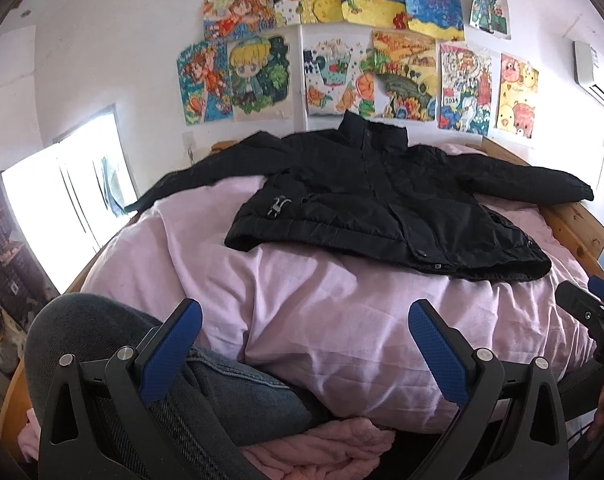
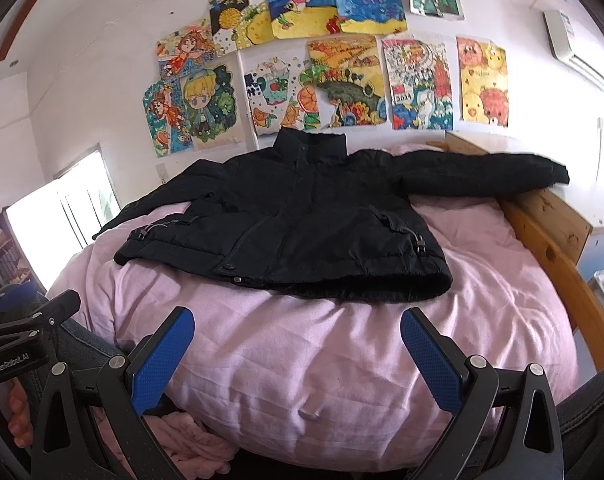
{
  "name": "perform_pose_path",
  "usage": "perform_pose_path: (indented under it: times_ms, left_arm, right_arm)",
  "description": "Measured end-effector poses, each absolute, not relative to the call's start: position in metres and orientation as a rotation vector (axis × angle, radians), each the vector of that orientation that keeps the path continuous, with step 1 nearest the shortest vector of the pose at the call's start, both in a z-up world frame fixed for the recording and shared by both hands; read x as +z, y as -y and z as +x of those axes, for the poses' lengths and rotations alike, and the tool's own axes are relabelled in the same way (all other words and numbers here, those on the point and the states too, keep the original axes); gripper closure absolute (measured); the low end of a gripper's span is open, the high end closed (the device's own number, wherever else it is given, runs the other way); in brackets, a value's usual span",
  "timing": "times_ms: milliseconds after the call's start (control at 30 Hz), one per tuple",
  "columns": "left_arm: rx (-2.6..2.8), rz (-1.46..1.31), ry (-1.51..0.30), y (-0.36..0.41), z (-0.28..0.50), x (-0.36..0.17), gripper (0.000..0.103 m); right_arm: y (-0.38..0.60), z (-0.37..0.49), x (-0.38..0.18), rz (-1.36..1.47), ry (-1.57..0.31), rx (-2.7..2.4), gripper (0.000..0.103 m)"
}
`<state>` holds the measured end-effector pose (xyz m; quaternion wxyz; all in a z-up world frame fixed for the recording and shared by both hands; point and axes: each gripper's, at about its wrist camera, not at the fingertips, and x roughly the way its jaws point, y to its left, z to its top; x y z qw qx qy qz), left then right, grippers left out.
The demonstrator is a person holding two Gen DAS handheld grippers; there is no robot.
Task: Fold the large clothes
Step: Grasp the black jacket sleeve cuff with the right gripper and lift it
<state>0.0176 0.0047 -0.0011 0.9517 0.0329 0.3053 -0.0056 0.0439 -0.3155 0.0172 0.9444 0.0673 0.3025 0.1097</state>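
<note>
Black jacket lies flat, front up, on pink quilt, collar toward 12 o'clock, hem toward 6. Both sleeves spread out: one runs to 9 o'clock off the quilt edge, the other to 3 o'clock over the wood bed frame. Front closed, snaps visible at the hem, cord toggles at the pockets. Same jacket in the right wrist view, hem nearest the camera, sleeve at 2 o'clock resting on the frame.

Left gripper sits at 6 o'clock of its view, fingers spread wide, blue pads holding nothing, above the quilt, well short of the jacket hem. Jeans leg under the 7 o'clock finger. Pink fluffy cloth bunched at 6 o'clock below the quilt.

Right gripper likewise at 6 o'clock, fingers wide, pads empty, over the quilt, near the hem but not touching. Left gripper shows at 9 o'clock in the right view; right gripper shows at 3 o'clock in the left view. Hand grips a handle at 8 o'clock.

Drawings taped on the white wall at 12 o'clock. Bright window at 9 o'clock. AC unit at 2 o'clock.
</note>
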Motion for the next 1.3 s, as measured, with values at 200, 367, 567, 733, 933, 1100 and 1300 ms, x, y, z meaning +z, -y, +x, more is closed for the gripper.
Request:
perform_pose_path:
  times_ms: [200, 367, 567, 733, 933, 1100, 1300]
  left_arm:
    - [-0.078, 0.131, -0.660, 0.008, 0.060, 0.041, 0.002]
    - [-0.157, 0.118, -0.653, 0.021, 0.109, 0.086, 0.002]
    - [-0.193, 0.171, -0.671, 0.051, 0.185, 0.121, 0.002]
    - [-0.265, 0.191, -0.718, 0.084, 0.263, 0.113, 0.002]
    - [-0.392, 0.206, -0.763, 0.143, 0.348, 0.067, 0.002]
    - [-0.484, 0.182, -0.784, 0.187, 0.389, 0.026, 0.002]
    - [-0.515, 0.172, -0.841, 0.198, 0.402, -0.013, 0.002]
  right_arm:
    - [0.344, 0.072, 0.042, 0.242, -0.702, 0.335, 0.000]
    - [0.394, 0.122, 0.082, 0.313, -0.743, 0.364, 0.000]
    - [0.465, 0.215, 0.098, 0.379, -0.794, 0.211, 0.000]
    - [0.541, 0.275, 0.079, 0.574, -0.786, 0.036, 0.000]
    - [0.612, 0.296, 0.025, 0.792, -0.706, -0.066, 0.000]
    - [0.641, 0.298, -0.022, 0.884, -0.584, -0.100, 0.004]
    - [0.661, 0.316, -0.054, 0.976, -0.423, -0.214, 0.012]
